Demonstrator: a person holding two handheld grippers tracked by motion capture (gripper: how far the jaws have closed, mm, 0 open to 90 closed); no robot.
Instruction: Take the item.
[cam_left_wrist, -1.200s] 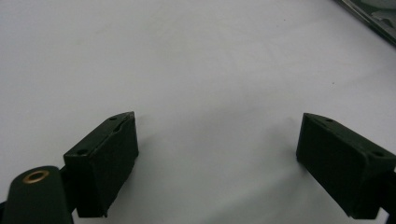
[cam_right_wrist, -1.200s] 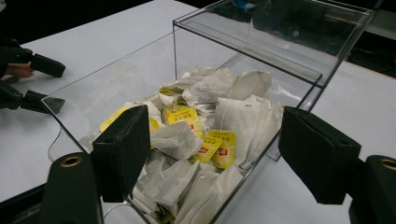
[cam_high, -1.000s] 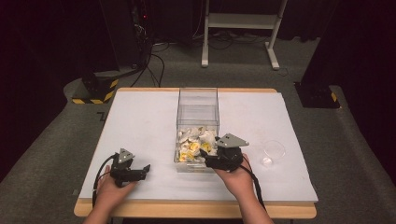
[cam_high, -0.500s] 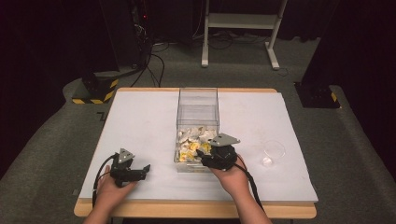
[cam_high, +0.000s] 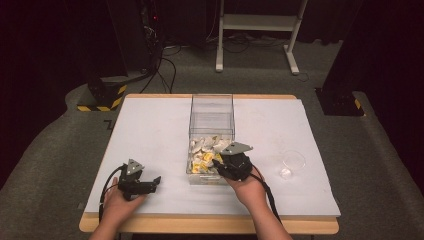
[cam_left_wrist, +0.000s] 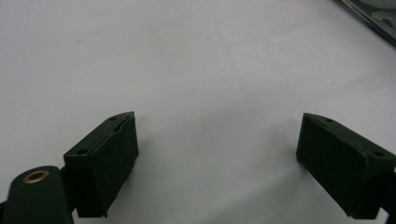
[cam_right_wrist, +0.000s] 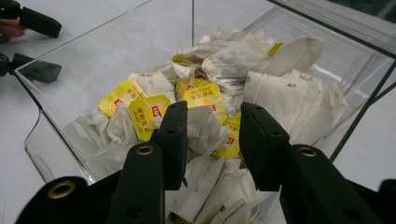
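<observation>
Teabags (cam_right_wrist: 219, 88) lay heaped in the near end of a clear bin (cam_high: 211, 107), white paper pouches mixed with yellow tags. One teabag (cam_right_wrist: 205, 133) sat between the jaws of the right gripper (cam_right_wrist: 212, 142), which had just been closing on it; the jaws stood narrow, the left one against the paper, but whether the right one pressed on it I could not tell. In the high view the right gripper (cam_high: 220, 164) dipped over the bin's near right corner, with the person's right hand (cam_high: 250, 187) behind it and its cable trailing back toward the desk's near edge.

The left gripper (cam_left_wrist: 217, 154) had its jaws wide apart with nothing but bare white surface between them. In the high view the left gripper (cam_high: 155, 181) lay low over the desk (cam_high: 150, 130) near the near left corner, well apart from the bin, held in the left hand (cam_high: 117, 202).

The bin stood lengthwise along the middle of the desk, its far half without bags. A small clear dish (cam_high: 293, 160) sat toward the right edge, beside the right hand but apart from it, and a smaller clear piece (cam_high: 286, 173) lay just on the near side of it.
</observation>
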